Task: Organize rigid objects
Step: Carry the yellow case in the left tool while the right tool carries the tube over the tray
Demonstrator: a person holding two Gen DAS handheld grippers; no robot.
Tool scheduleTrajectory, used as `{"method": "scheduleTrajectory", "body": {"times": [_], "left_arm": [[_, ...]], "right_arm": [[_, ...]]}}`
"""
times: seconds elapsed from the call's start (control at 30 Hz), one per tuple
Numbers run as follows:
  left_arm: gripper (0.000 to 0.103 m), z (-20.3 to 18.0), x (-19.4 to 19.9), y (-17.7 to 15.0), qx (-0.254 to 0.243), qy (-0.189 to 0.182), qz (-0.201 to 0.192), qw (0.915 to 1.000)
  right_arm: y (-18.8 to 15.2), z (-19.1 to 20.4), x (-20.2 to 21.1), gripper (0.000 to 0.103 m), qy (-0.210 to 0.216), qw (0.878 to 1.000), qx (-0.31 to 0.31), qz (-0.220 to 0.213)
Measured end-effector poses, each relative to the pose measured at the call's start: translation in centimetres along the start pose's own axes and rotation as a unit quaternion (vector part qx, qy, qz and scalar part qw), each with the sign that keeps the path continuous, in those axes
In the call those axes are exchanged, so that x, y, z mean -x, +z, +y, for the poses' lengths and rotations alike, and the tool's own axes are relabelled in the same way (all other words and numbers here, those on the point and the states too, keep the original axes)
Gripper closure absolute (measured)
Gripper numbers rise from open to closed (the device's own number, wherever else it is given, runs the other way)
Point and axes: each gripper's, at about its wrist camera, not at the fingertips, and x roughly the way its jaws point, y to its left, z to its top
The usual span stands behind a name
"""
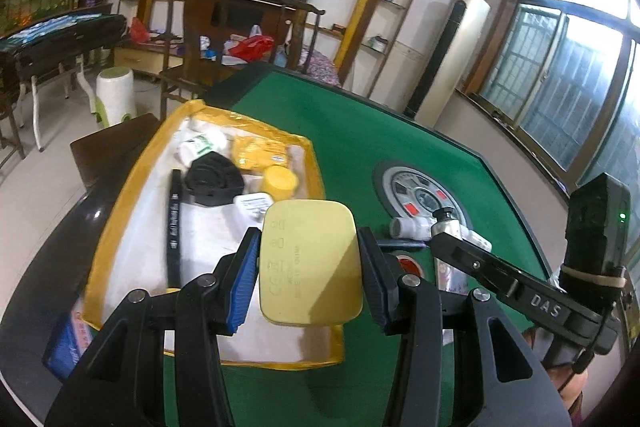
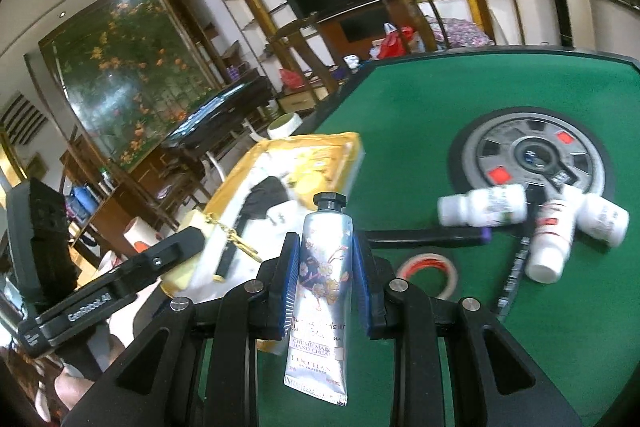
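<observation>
My left gripper (image 1: pixel 308 259) is shut on a pale yellow flat case (image 1: pixel 310 263), held above the near end of the yellow-rimmed white tray (image 1: pixel 120 227). In the tray lie a black pen (image 1: pixel 175 227), a black round object (image 1: pixel 214 181), a yellow lid (image 1: pixel 281 179) and a yellow packet (image 1: pixel 260 151). My right gripper (image 2: pixel 326 279) is shut on a silver hand cream tube (image 2: pixel 324 291), cap up, held over the green felt just right of the tray (image 2: pixel 304 143). The right gripper (image 1: pixel 452 231) shows at the right of the left wrist view, the left gripper (image 2: pixel 188 247) at the left of the right wrist view.
On the green table (image 2: pixel 480 91) lie three white bottles (image 2: pixel 484 205), a black pen (image 2: pixel 514 275), a red tape roll (image 2: pixel 426 269) and a black stick (image 2: pixel 424 235), by the round centre hub (image 2: pixel 532 155). Chairs (image 1: pixel 200 39) stand beyond the far edge.
</observation>
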Motion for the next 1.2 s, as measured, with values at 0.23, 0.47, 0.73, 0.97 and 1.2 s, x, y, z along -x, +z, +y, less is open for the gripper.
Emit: {"method": "scheduleTrajectory", "body": {"times": [0.23,0.47,0.73,0.97,1.2], "left_arm": [[0.057,2.8,-0.9,-0.2,0.018,0.016,0.013,0.9996],[0.057,4.9,-2.0,-1.0,0.032,0.026,0.032,0.9986],[0.057,5.2,-2.9,-2.0,0.023,0.025,0.05,0.9982],[0.057,4.7,-3.5,-2.7,0.001,0.036,0.06,0.9975],[0.057,4.4,-3.5,-2.9,-0.014,0.044,0.059,0.9972]], "right_arm": [[0.0,2.9,-3.3,0.08,0.023,0.999,0.003,0.023],[-0.7,4.2,-7.3,0.08,0.021,0.998,-0.001,0.056],[-1.1,3.6,-10.0,0.08,0.024,0.995,-0.032,0.086],[-1.8,3.2,-11.5,0.08,0.025,0.992,-0.043,0.118],[-2.0,3.9,-11.7,0.08,0.013,0.992,-0.023,0.125]]}}
